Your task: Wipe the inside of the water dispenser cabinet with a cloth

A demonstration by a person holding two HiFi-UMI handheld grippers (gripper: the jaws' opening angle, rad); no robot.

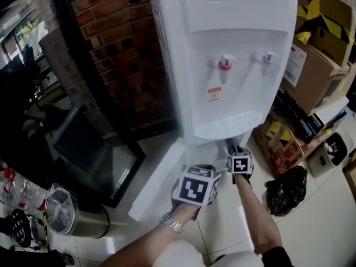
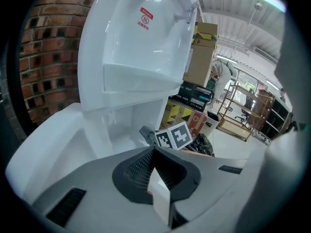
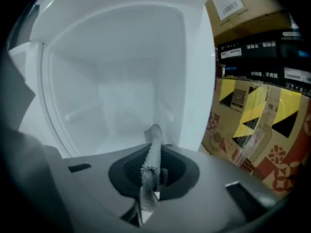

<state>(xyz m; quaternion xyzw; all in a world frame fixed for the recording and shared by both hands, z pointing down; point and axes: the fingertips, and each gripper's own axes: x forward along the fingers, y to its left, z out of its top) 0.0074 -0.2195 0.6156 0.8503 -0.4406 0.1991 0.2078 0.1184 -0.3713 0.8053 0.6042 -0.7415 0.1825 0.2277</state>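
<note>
Door [image 1: 158, 177] stands open at left, exposing the cabinet [image 3: 121, 81]. The left gripper [image 2: 158, 188] hangs near the door, jaws together with nothing seen between them, probably held out of the opening. Just right of it, the right gripper [image 3: 151, 174] is clamped on the cloth [image 3: 154, 147] and faces straight into the cabinet, apparently ready to wipe. Count: one dispenser [image 1: 233, 38], two taps [image 1: 225, 63], one cloth, two grippers.
</note>
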